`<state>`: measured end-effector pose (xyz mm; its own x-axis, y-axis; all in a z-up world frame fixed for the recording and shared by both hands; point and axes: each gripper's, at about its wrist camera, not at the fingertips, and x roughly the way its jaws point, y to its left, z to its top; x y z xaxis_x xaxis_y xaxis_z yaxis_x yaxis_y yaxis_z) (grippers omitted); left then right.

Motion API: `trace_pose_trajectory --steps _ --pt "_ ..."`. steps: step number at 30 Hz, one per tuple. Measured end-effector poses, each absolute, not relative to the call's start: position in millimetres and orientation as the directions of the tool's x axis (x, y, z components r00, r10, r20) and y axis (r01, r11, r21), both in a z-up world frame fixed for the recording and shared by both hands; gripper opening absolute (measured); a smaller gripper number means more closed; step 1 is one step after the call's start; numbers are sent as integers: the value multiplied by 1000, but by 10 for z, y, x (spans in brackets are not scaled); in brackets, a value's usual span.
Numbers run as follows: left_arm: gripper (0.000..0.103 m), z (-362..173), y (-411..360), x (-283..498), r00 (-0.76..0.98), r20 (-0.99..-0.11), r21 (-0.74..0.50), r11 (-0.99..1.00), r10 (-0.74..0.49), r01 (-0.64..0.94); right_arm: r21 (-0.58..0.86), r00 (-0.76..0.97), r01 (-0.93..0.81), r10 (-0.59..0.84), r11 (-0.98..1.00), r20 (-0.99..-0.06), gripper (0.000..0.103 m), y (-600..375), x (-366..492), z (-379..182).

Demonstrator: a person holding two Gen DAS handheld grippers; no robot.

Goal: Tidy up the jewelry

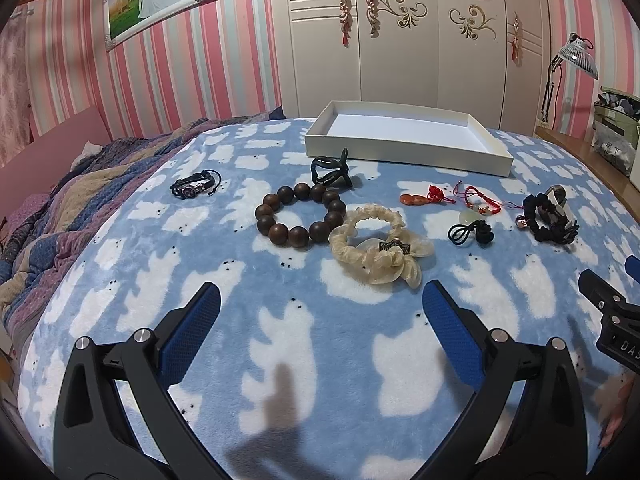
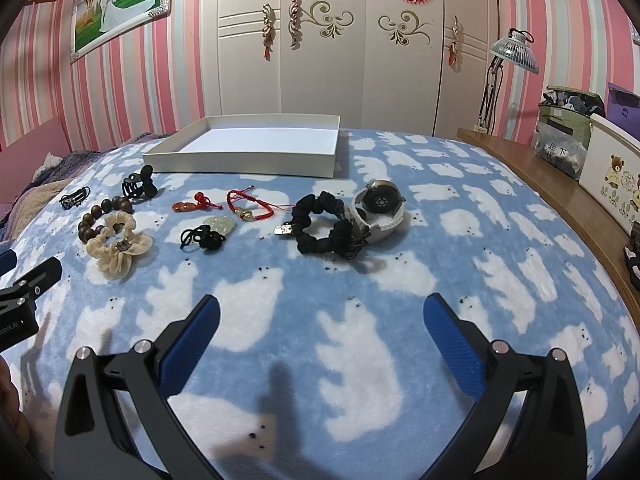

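Jewelry lies on a blue bear-print blanket (image 1: 280,340). A white shallow box (image 1: 404,148) (image 2: 240,160) stands empty at the back. In front of it lie a dark wooden bead bracelet (image 1: 300,214), a cream scrunchie (image 1: 380,248) (image 2: 118,246), a dark hair claw (image 1: 332,170), a black cord bracelet (image 1: 194,186), red charms (image 1: 476,200) (image 2: 244,204), a jade pendant with black knot (image 2: 208,232), a black scrunchie (image 2: 320,226) and a white watch (image 2: 378,210). My left gripper (image 1: 320,304) and right gripper (image 2: 320,312) are open and empty, hovering short of the items.
A rumpled striped quilt (image 1: 80,200) lies to the left. A wooden ledge (image 2: 560,196) with bags and a box runs along the right. A wardrobe (image 2: 340,60) and a desk fan (image 2: 514,50) stand behind. The right gripper's edge (image 1: 612,312) shows in the left view.
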<state>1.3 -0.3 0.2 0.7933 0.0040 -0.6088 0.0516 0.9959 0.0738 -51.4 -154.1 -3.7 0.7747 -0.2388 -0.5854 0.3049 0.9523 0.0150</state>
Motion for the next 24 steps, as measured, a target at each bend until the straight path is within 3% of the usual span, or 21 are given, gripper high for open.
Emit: trace_pose_trajectory --steps 24 --pt "100 -32 11 35 786 -618 73 996 2 55 22 766 306 -233 952 -599 101 -1550 -470 -85"
